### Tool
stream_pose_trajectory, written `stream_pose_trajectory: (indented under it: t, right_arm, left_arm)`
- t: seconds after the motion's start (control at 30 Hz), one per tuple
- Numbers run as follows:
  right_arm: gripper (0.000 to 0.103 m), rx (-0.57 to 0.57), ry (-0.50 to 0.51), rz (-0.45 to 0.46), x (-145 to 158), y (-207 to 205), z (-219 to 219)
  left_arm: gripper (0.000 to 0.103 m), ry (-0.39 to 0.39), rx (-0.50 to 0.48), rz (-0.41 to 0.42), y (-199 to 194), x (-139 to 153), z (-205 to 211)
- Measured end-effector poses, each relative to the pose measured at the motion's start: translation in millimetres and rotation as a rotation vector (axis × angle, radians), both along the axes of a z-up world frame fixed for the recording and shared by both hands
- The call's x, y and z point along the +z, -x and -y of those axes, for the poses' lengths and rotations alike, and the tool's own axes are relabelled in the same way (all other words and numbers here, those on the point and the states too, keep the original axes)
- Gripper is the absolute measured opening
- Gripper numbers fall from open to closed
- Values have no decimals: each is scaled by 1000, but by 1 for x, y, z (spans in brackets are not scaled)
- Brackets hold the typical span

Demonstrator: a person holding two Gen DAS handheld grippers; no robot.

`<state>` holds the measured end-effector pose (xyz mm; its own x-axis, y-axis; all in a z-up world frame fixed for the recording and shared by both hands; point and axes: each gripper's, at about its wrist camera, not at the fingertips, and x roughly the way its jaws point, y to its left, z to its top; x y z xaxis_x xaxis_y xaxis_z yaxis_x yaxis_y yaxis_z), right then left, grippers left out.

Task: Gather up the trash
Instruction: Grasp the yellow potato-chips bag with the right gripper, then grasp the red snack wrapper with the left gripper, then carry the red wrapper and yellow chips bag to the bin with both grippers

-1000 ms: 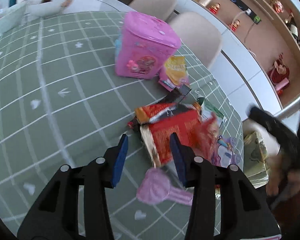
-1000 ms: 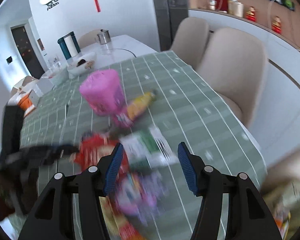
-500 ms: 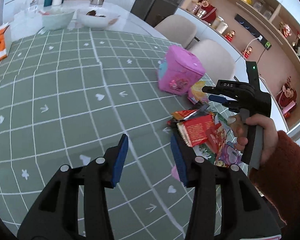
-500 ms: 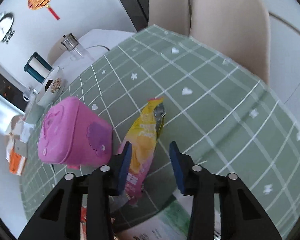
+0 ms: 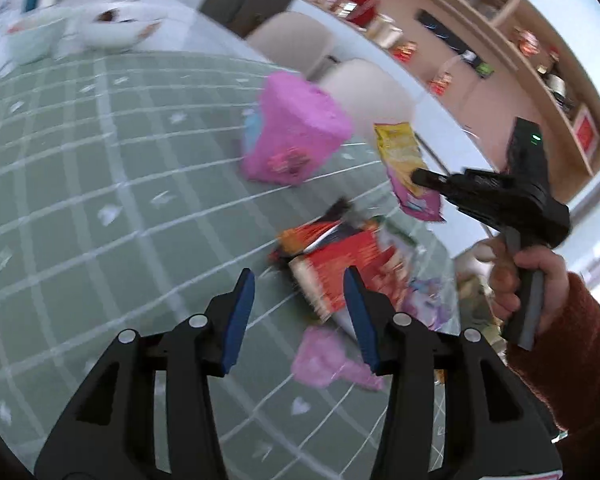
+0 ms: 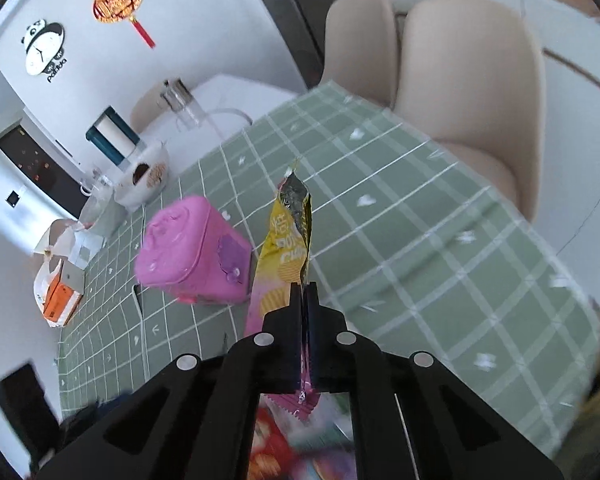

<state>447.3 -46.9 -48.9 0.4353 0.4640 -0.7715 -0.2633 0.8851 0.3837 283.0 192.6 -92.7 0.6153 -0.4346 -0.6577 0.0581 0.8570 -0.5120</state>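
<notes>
My right gripper [image 6: 305,292] is shut on a yellow and pink chip bag [image 6: 286,240] and holds it in the air above the table; both also show in the left wrist view, gripper [image 5: 418,178] and bag [image 5: 404,168]. A pink bin [image 6: 192,248] with a closed lid stands just left of the bag, also in the left wrist view [image 5: 292,136]. My left gripper [image 5: 298,316] is open and empty, above a heap of wrappers led by a red packet [image 5: 340,264]. A pink scoop [image 5: 324,360] lies near its right finger.
The table has a green grid cloth [image 6: 420,220]. Beige chairs [image 6: 472,80] stand at its far side. White bowls [image 5: 112,32] and an orange box [image 6: 60,296] sit at the far end. A black phone [image 6: 18,400] lies at the left edge.
My right gripper closed on the chip bag and lifted it off the table. My left gripper swung back toward the wrapper heap.
</notes>
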Motion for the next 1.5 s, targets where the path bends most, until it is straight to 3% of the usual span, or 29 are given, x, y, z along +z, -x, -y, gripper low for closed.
stream_pose_trajectory:
  t: [0.17, 0.3, 0.43, 0.53, 0.6, 0.7, 0.93, 1.03, 1.3, 1.5]
  right_arm:
    - [5, 2, 75, 65, 26, 44, 45]
    - [5, -26, 76, 30, 20, 80, 82]
    - [5, -28, 101, 13, 12, 107, 99]
    - [5, -21, 106, 13, 11, 123, 102]
    - [5, -13, 106, 19, 13, 128, 103]
    - [5, 4, 106, 38, 21, 134, 100]
    - [5, 42, 86, 137, 64, 143, 97]
    - [5, 48, 69, 186, 87, 146, 102]
    - [5, 9, 59, 318, 139, 169, 153]
    - [5, -102, 89, 327, 143, 187, 222]
  left_arm:
    - [47, -80, -152, 7, -46, -1, 20]
    - [47, -193, -198, -51, -76, -16, 35]
    - [47, -256, -239, -102, -80, -27, 48]
    - [35, -244, -244, -150, -72, -30, 55]
    - [30, -279, -214, -142, -63, -24, 58]
    - [26, -284, -131, -124, -51, -6, 57]
    - [26, -367, 12, 43, -18, 87, 53]
    - [26, -364, 31, 101, -11, 122, 61]
    - [26, -263, -11, 177, -11, 179, 117]
    - [27, -213, -134, 169, -22, 174, 191]
